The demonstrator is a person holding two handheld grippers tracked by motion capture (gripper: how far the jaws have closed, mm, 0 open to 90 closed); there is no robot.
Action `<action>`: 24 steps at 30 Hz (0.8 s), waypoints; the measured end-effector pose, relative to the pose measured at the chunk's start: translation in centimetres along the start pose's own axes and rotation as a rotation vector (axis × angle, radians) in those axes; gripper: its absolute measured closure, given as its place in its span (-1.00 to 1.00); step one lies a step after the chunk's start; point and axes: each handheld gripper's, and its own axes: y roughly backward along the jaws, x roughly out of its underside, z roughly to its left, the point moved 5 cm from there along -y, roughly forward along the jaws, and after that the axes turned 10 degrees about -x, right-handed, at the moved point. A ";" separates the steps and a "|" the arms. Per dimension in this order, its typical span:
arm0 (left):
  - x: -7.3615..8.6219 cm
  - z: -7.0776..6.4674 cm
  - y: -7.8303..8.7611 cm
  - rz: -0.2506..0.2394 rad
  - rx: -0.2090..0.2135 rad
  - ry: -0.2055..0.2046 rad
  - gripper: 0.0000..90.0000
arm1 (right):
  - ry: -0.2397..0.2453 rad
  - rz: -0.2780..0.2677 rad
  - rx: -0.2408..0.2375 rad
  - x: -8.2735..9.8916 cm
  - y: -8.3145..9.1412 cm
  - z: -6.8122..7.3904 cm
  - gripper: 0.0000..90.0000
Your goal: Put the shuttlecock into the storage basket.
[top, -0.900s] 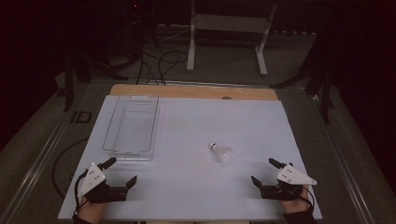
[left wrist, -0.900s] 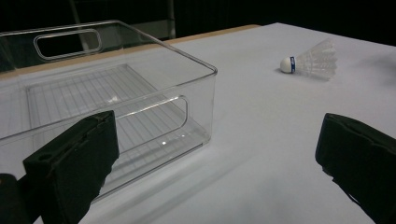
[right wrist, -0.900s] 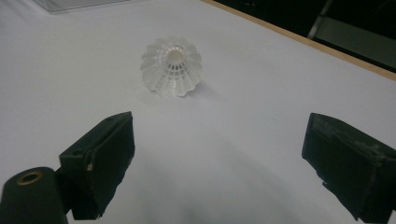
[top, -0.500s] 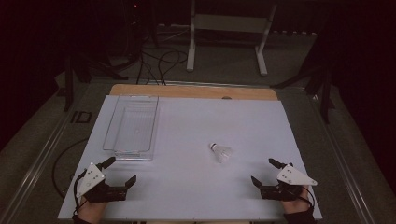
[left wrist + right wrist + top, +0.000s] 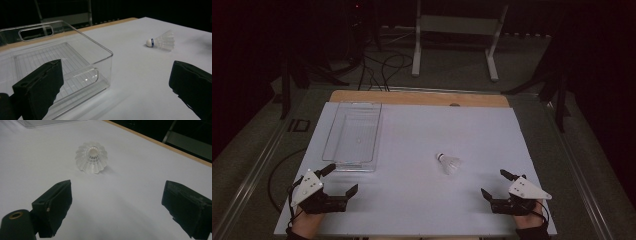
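The white plastic shuttlecock (image 5: 449, 163) lies on its side mid-table, unmoved over the last second. At its four o'clock the right gripper (image 5: 502, 183) rests, jaws apart and empty; at eight o'clock the left gripper (image 5: 341, 179) likewise, beside the empty clear plastic bin (image 5: 353, 136). Nothing has shifted, so picking up has probably not begun.

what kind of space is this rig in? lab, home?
Most likely a lab or recording studio, not a home. A white-covered table stands in a blacked-out room, with cables trailing on the floor and a bare metal stand behind. On it lie just a clear bin and a shuttlecock.
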 end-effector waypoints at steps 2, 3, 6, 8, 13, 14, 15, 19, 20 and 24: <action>-0.4 0.0 0.0 0.009 0.010 -0.006 -0.99 | 0.006 -0.004 0.000 -0.1 0.0 0.0 -0.79; -0.6 0.0 0.0 0.011 0.013 -0.009 -0.99 | 0.006 -0.006 -0.004 -0.1 0.0 0.1 -0.79; -1.2 -0.1 0.1 0.021 0.033 -0.019 -0.99 | 0.009 -0.004 -0.002 -0.1 0.0 0.1 -0.79; -1.6 -0.2 0.0 0.023 0.041 -0.033 -1.00 | 0.010 -0.006 -0.005 -0.1 0.0 0.1 -0.79; -2.5 -0.7 -0.1 0.034 0.074 -0.070 -1.00 | 0.007 -0.007 -0.011 -0.1 -0.1 0.1 -0.79; -2.6 -0.8 -0.2 0.035 0.080 -0.075 -1.00 | 0.006 -0.009 -0.013 -0.1 -0.1 0.1 -0.79; -2.8 -0.9 -0.2 0.036 0.087 -0.080 -1.00 | 0.007 -0.009 -0.013 -0.1 -0.1 0.1 -0.79; -3.1 -1.2 -0.4 0.048 0.123 -0.105 -1.00 | 0.004 -0.008 -0.015 -0.1 -0.1 0.1 -0.79; -3.2 -1.4 -0.5 0.063 0.146 -0.122 -1.00 | 0.005 -0.007 -0.014 -0.1 -0.1 0.1 -0.79; -3.3 -1.6 -0.7 0.088 0.177 -0.142 -1.00 | 0.002 -0.005 -0.017 -0.1 -0.1 0.1 -0.79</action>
